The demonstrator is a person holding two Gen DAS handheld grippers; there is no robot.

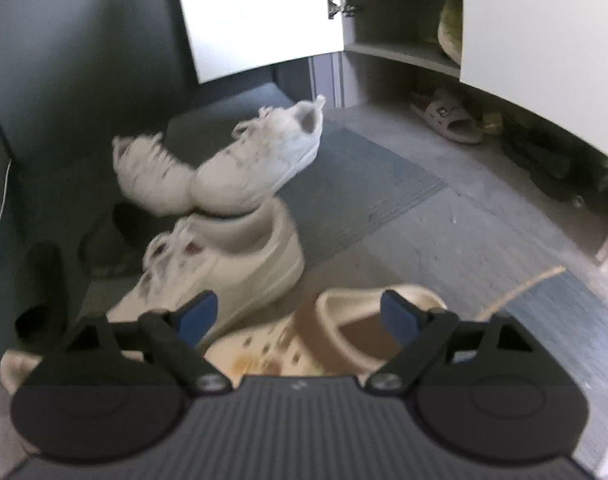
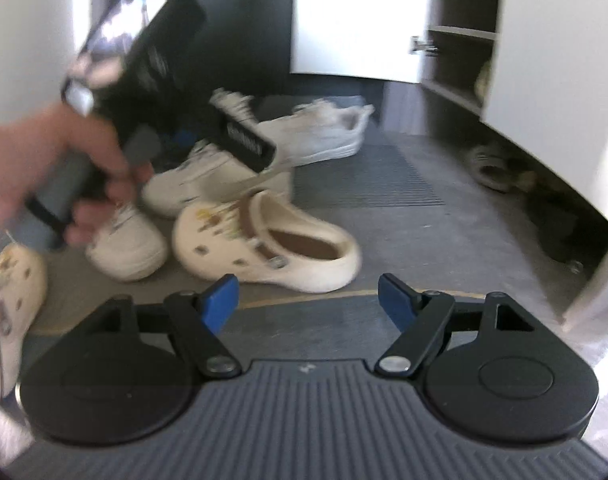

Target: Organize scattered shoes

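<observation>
In the left wrist view, the left gripper [image 1: 299, 314] filled the bottom of the frame, its blue-padded fingers [image 1: 195, 314] spread wide with nothing pressed between them. Directly beyond the gap lay a cream clog [image 1: 336, 336] with a brown lining and small charms on its toe, low in the frame. Just left of it stood a cream sneaker [image 1: 223, 276], and above that, at centre, two white lace-up sneakers [image 1: 219, 160] leaned toe to toe, the right one resting on the cream sneaker's collar. A grey ribbed floor mat [image 1: 364, 184] lay under and to the right of them. In the upper right stood a shoe cabinet [image 1: 400, 52] with its white doors open, and a pale slide sandal [image 1: 448, 118] sat on the floor at its base.

In the right wrist view, the right gripper [image 2: 308, 300] sat at the bottom, its fingers [image 2: 221, 302] likewise held well apart and empty over bare floor. The cream clog [image 2: 271, 248] lay just above them at centre, toe pointing left. A second matching clog [image 2: 11, 292] showed at the lower left edge. At the left, a person's hand [image 2: 51, 168] gripped the handle of the left gripper [image 2: 183, 138], blurred, which hung over the cream sneaker [image 2: 207, 176] behind the clog. The white sneakers [image 2: 320, 132] lay beyond, near the open cabinet [image 2: 460, 68] at upper right.
</observation>
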